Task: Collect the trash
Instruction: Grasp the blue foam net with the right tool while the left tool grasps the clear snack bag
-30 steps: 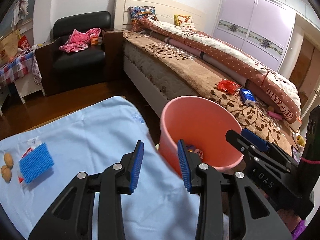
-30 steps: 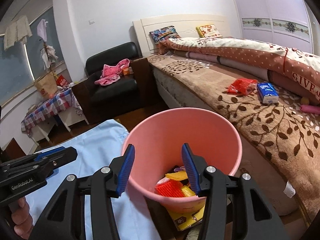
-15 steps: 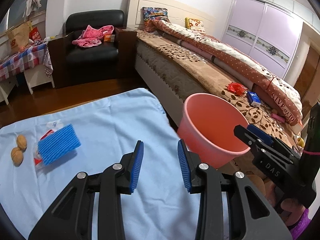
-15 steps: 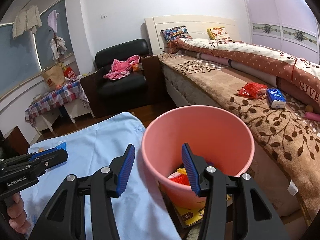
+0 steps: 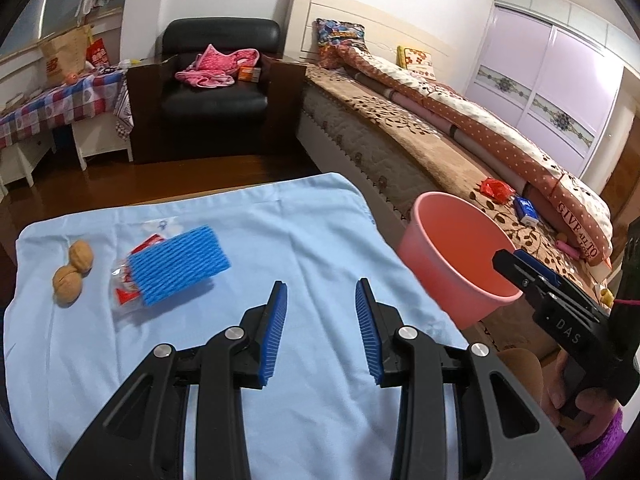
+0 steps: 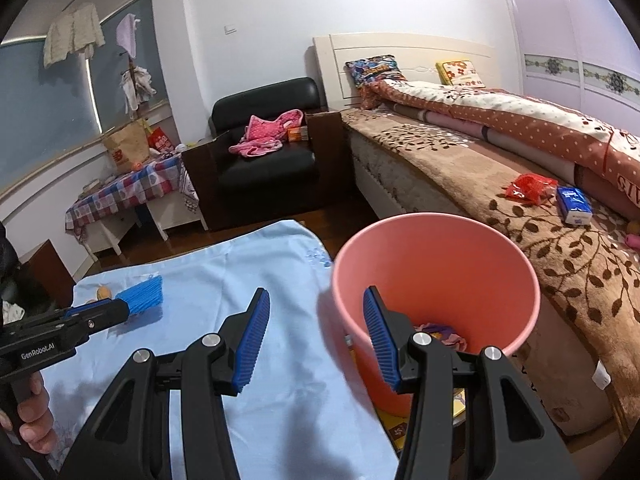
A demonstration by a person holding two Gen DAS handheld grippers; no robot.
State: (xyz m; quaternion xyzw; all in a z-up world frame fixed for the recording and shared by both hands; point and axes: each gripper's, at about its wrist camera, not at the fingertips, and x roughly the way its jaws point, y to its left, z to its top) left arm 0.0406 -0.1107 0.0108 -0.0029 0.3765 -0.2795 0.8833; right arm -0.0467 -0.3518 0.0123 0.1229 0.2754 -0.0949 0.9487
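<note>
Both grippers have swung away from the pink bucket (image 6: 436, 276) toward the light blue cloth (image 5: 248, 240): a second ago the left gripper (image 5: 322, 332) hung at the bucket's rim, and it is now over bare cloth, jaws apart with nothing between them. The right gripper (image 6: 316, 340) is likewise spread and empty, one finger over the cloth, the other in front of the bucket's mouth.

Inside the bucket, low at the bottom, a crumple of pinkish-purple wrapper (image 6: 442, 332) shows (the rest is hidden behind the finger).

On the cloth lie one blue foam net sleeve (image 5: 178, 266) resting on a clear red-printed wrapper (image 5: 124, 284), and just left of them two walnuts (image 5: 74, 276) touching each other. Nothing stands between the left gripper and this pile.

Beyond the bucket, on the brown leaf-patterned bed cover (image 6: 560, 256), sit one red wrapper (image 6: 528, 188) and one blue tissue pack (image 6: 574, 204) side by side, near the rolled polka-dot quilt (image 6: 540, 128).
</note>
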